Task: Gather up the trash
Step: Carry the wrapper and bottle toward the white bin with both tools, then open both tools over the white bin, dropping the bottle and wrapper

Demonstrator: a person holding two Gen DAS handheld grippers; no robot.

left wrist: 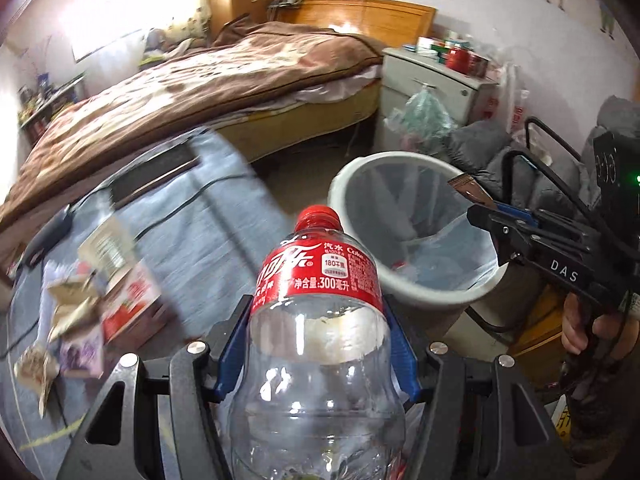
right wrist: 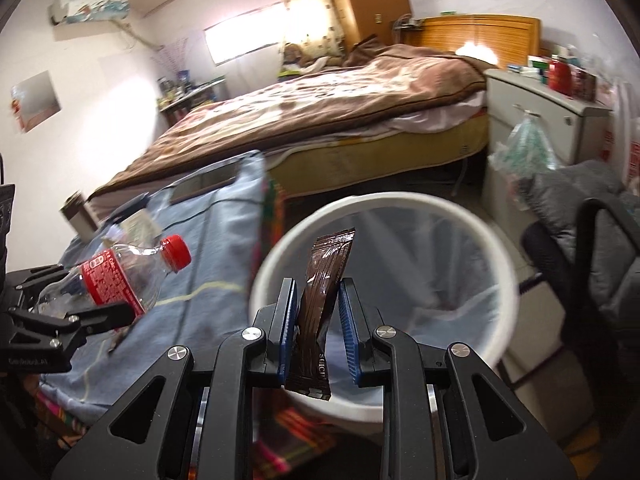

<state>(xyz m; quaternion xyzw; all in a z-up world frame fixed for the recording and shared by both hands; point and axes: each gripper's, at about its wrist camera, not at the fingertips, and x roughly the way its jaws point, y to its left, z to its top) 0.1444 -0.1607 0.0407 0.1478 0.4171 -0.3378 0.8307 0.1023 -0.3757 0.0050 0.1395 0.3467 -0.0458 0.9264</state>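
My left gripper (left wrist: 318, 320) is shut on an empty clear cola bottle (left wrist: 316, 360) with a red label and red cap, pointing toward the bin. The same bottle (right wrist: 120, 276) shows at the left of the right wrist view, above the blue cloth. My right gripper (right wrist: 318, 296) is shut on a dark brown sachet (right wrist: 320, 300) that stands up between the blue pads, just before the bin's rim. The white bin (left wrist: 412, 292) (right wrist: 504, 292) has a pale liner and some trash at the bottom. The right gripper (left wrist: 486, 210) with the sachet (left wrist: 470, 190) hangs over the bin's right rim.
A table with a blue cloth (left wrist: 208, 220) carries a small carton (left wrist: 132, 304), paper scraps (left wrist: 68, 312) and a cable. Behind stands a bed (left wrist: 208, 80), a white cabinet (left wrist: 432, 80) with a hanging plastic bag (left wrist: 424, 116), and a black chair (right wrist: 592, 240) with grey cloth at the right.
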